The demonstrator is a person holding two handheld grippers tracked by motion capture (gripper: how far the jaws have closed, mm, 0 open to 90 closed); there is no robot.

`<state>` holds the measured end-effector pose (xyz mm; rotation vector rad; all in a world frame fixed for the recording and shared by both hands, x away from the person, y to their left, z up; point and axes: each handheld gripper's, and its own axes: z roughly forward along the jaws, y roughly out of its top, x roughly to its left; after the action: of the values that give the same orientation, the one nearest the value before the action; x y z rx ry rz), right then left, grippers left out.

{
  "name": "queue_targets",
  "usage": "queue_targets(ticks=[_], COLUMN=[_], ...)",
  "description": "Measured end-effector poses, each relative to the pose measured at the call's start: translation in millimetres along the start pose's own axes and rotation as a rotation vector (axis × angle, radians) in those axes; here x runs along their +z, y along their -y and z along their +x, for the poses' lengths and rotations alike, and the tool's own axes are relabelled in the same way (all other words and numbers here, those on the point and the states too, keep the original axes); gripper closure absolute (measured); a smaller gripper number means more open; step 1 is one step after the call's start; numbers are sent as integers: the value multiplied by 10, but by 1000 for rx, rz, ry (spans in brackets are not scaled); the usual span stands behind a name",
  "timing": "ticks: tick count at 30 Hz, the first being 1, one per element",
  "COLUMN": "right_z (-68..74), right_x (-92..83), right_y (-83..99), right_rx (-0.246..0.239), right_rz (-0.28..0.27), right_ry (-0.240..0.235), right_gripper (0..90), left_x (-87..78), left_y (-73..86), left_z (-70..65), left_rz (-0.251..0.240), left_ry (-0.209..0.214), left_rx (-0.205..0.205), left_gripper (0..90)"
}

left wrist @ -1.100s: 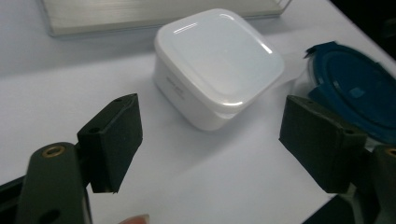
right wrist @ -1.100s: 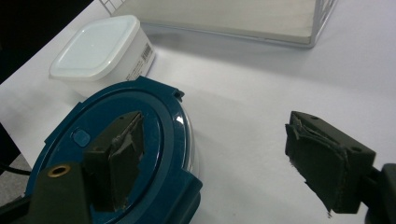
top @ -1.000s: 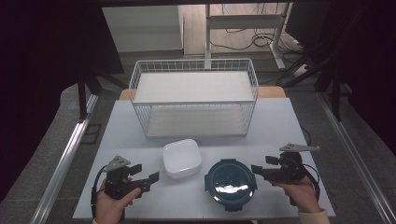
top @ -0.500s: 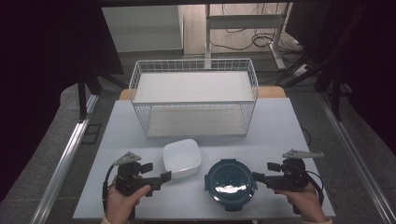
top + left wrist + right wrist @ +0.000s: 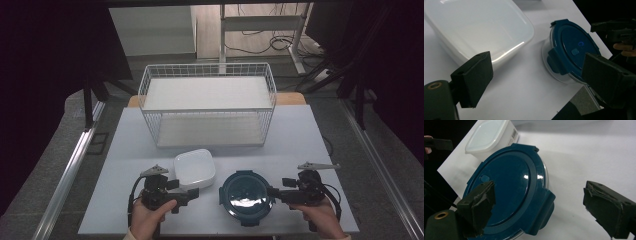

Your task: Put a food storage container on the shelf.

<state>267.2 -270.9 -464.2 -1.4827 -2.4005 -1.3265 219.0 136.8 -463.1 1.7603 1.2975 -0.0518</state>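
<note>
While fingers gape | round container (image 5: 247, 196) near right gripper (image 5: 274, 191)

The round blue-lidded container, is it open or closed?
Closed: the blue lid sits flat on the round container, its side clips folded down over the rim.

White table (image 5: 300, 130) with wire basket (image 5: 207, 107), white lidded tub (image 5: 194, 168), blue-lidded round container (image 5: 247, 196).

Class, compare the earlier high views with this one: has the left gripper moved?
Yes. The left gripper has moved right, closing in below the white container, which has stayed put on the table.
</note>
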Motion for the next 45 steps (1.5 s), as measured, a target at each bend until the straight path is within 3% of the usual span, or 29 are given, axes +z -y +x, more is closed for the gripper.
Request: queue_targets(ticks=[3,7,9,11,12,14,18,21,26,37,45], right_z=[13,16,11,7,3,-4,-16,-11,-5,10,-15], right_x=[8,-21,-22,-15,-8,9,38,68,136,233,283], right_y=[1,-1,4,13,18,29,47,57,86,152,186], right_rx=[2,6,13,15,15,24,39,54,76,135,181], right_rz=[15,12,12,20,26,35,46,51,73,92,103], right_ry=[-11,-19,-21,-27,-28,-29,-33,-46,-77,-128,-136], right_gripper=[98,97,97,96,93,89,86,85,85,113,153], left_x=[92,225,274,323,341,402,510,603,745,924,1022], left_y=[24,28,16,3,0,-7,-9,3,34,87,122], left_z=[-87,-231,-276,-309,-319,-349,-345,-317,-274,-242,-210], left_rz=[20,53,57,63,69,85,104,92,105,139,158], left_ry=[22,50,74,132,142,131,126,156,167,220,257], left_rx=[-20,-2,-12,-50,-53,-45,-58,-91,-131,-186,-232], left_gripper=[102,102,102,102,102,103,106,140,166,183,204])
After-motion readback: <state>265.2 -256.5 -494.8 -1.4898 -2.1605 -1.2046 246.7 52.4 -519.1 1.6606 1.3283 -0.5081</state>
